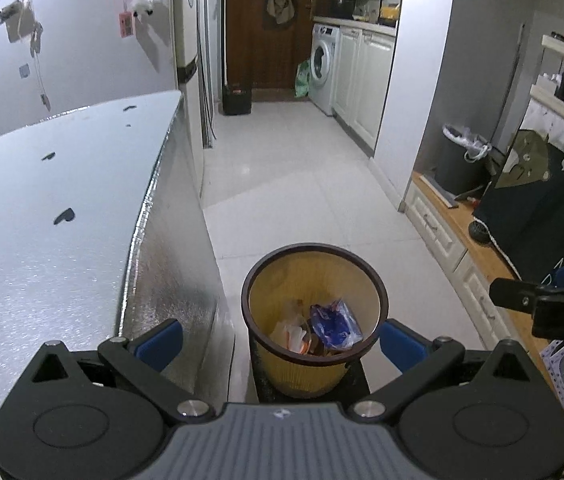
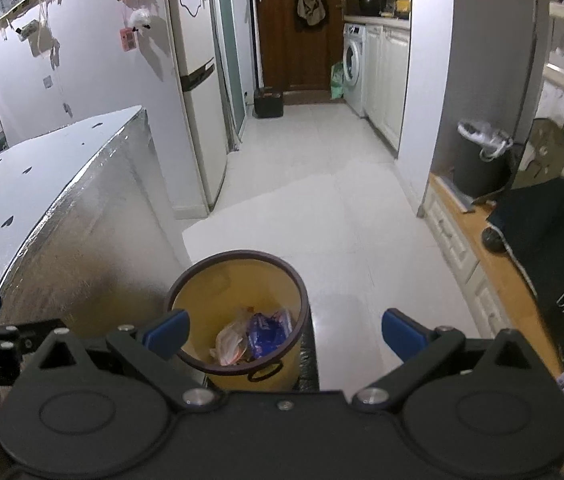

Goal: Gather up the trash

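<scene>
Trash [image 1: 324, 330] lying at the bottom of a yellow wastebasket [image 1: 314, 364] with a dark rim, set on a black base on the white tiled floor [image 1: 290, 184], just beside the silver foil-clad bench [image 1: 61, 216]. Bench top dotted with small dark marks, otherwise bare, its near end cut off by the frame. To the right, a dark cloth [image 2: 562, 264] draped over a wooden ledge, printed with "A NICE DAY!" in white; in the left wrist view only "HAV", "A" and further cut-off letters legible. Farther back, a washing machine [image 1: 324, 68] by a brown door, a dark lined bin [image 1: 462, 160] in an alcove, a pink tag and other wall ornaments too small to read. Left gripper [image 1: 282, 340] poised over the wastebasket, blue-tipped fingers spread wide apart, nothing between them. Right gripper [image 2: 286, 334] likewise above the wastebasket, fingers wide apart and empty; its side seen at the right edge of the left wrist view with the letters "DAS" showing, the rest cut off. Among the trash, a blue-and-white crumpled wrapper [image 2: 267, 332] with unreadable print, next to a pale orange-tinted wrapper [image 2: 231, 344]; further pieces beneath too hidden to tell.
</scene>
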Motion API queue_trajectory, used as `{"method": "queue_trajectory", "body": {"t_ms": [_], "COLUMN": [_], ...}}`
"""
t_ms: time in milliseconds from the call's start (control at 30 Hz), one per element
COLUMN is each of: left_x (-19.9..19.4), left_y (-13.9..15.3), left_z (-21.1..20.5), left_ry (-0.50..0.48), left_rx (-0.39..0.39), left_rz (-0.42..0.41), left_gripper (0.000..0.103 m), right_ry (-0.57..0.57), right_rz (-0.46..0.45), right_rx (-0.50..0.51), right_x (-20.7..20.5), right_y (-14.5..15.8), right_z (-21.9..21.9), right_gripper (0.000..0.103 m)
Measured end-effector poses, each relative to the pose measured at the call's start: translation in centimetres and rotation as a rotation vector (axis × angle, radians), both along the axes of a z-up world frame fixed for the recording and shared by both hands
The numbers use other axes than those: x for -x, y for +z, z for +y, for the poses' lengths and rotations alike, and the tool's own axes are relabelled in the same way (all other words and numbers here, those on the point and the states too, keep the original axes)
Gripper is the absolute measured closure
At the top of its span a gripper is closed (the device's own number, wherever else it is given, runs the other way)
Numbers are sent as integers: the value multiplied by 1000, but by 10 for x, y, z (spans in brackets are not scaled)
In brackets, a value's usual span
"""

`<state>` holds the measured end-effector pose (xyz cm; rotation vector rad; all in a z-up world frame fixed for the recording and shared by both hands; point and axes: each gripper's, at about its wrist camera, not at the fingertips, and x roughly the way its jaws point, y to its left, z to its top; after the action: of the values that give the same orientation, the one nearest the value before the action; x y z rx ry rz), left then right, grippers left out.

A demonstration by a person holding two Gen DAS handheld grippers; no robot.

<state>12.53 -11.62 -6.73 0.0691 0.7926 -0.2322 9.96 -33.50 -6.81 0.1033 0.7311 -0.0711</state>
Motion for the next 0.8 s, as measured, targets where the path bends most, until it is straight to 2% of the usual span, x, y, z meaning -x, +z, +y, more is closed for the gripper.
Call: {"method": "queue_trajectory", "body": {"t_ms": [233, 367, 800], "left_x": [27, 40, 67], "left_y": [1, 1, -1], "left_z": [9, 14, 23], "left_ry": [10, 38, 50], "left_rx": [13, 0, -2], "left_rz": [-29, -73, -147], "left_gripper": [0, 0, 0], "right_ry": [9, 11, 23], "right_rz": [-39, -62, -112], "right_rx": [32, 45, 97], "right_x": [28, 42, 72], "right_y": [13, 18, 11], "right_z": [11, 15, 31], "right_gripper": [0, 0, 0]}}
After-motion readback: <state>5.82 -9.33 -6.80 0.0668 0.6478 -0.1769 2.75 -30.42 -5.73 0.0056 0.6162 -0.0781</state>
